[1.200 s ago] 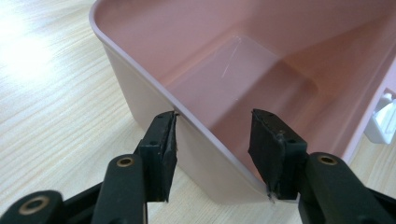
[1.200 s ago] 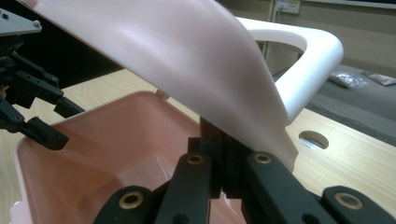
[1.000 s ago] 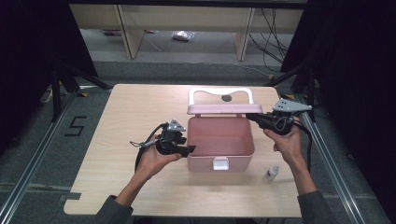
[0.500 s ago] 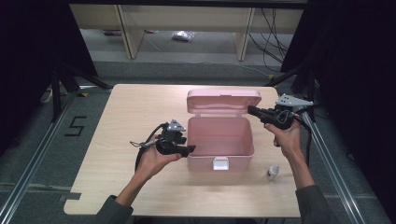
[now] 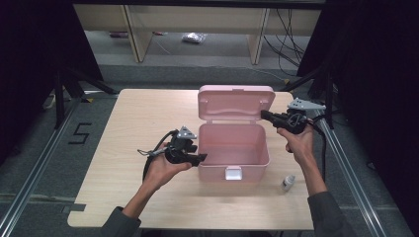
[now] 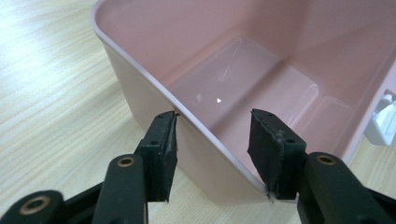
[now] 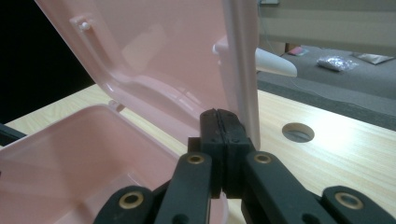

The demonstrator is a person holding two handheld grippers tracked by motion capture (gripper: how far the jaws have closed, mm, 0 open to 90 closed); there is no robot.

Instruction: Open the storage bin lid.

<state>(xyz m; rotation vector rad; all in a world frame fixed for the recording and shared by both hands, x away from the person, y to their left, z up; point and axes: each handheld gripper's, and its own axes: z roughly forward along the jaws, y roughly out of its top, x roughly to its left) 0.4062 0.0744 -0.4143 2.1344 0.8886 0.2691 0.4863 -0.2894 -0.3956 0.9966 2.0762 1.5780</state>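
A pink plastic box stands open at the middle of the table, empty inside, its lid raised nearly upright. My left gripper straddles the box's left wall; the rim runs slantwise between the pads and touches both. My right gripper is shut with nothing in it. Its tips rest against the right edge of the lid, and in the right gripper view the shut jaws sit just beside that edge.
A small white bottle lies on the table right of the box, near my right forearm. The box has a white latch on its front. A round hole is cut in the tabletop behind the lid.
The lid has swung up from lying back to nearly upright. My right gripper moved left with it, staying shut. The left gripper kept still on the wall.
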